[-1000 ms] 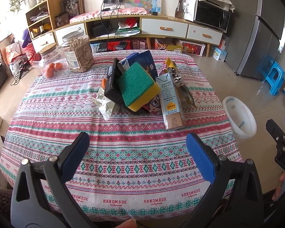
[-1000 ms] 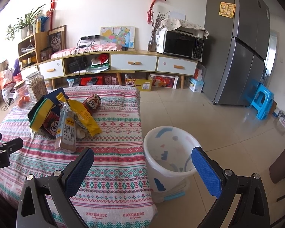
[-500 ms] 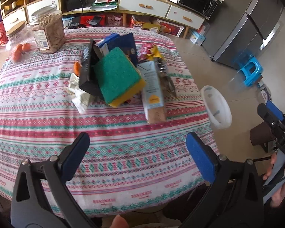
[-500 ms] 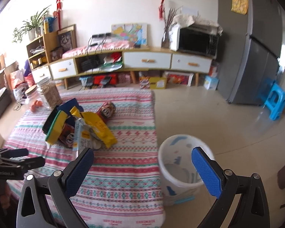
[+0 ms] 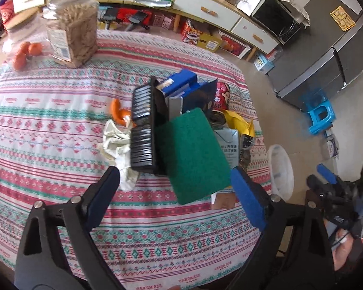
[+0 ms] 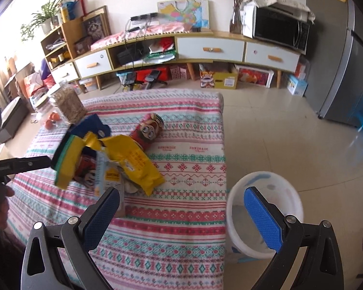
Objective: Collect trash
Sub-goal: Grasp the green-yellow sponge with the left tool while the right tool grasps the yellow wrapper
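1. Trash sits heaped near the middle of the tabletop (image 5: 48,130): a green sponge (image 5: 193,154) on top, a black tray (image 5: 142,128), a milk carton (image 6: 109,176), a yellow wrapper (image 6: 135,162), a crumpled tissue (image 5: 116,142).
2. We see the white bin (image 6: 266,215) on the floor just beside the tabletop's edge, under the right gripper (image 6: 181,217).
3. Our left gripper (image 5: 176,195) frames the sponge's near edge; its fingers are spread, have just been closing a little, and no pad presses the sponge yet.
4. The right gripper's fingers are spread wide on nothing.
5. We judge the risk is the pile itself: the sponge leans on the tray, so a closing pad may catch the tray or carton and topple things toward the edge.
6. Compared with a second ago, both views have come closer and tilted down; the heap looms larger and the bin now lies between the right fingers.
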The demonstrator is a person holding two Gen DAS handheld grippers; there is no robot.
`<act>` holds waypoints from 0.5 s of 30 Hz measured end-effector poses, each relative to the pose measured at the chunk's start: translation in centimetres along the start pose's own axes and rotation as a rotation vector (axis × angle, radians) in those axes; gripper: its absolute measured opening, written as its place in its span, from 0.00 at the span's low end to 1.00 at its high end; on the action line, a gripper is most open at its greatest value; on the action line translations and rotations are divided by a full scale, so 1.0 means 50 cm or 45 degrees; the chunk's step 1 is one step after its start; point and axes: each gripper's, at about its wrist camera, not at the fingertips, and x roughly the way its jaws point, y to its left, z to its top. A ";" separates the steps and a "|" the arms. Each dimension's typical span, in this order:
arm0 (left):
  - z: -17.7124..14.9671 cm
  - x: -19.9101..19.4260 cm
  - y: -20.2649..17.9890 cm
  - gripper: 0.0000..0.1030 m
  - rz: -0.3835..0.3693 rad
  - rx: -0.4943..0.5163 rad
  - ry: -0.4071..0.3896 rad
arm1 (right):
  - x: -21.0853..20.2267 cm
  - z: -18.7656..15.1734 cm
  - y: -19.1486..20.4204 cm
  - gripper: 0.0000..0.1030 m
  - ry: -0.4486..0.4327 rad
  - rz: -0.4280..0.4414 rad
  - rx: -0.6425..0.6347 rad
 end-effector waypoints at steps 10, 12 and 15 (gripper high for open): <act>-0.008 0.056 -0.020 0.69 -0.137 -0.103 0.113 | 0.102 0.030 0.019 1.00 0.117 0.048 -0.067; -0.011 0.055 -0.018 0.64 -0.128 -0.108 0.100 | 0.121 0.033 0.038 1.00 0.136 0.065 -0.111; -0.014 0.045 -0.018 0.61 -0.123 -0.090 0.076 | 0.159 0.035 0.066 0.99 0.190 0.071 -0.162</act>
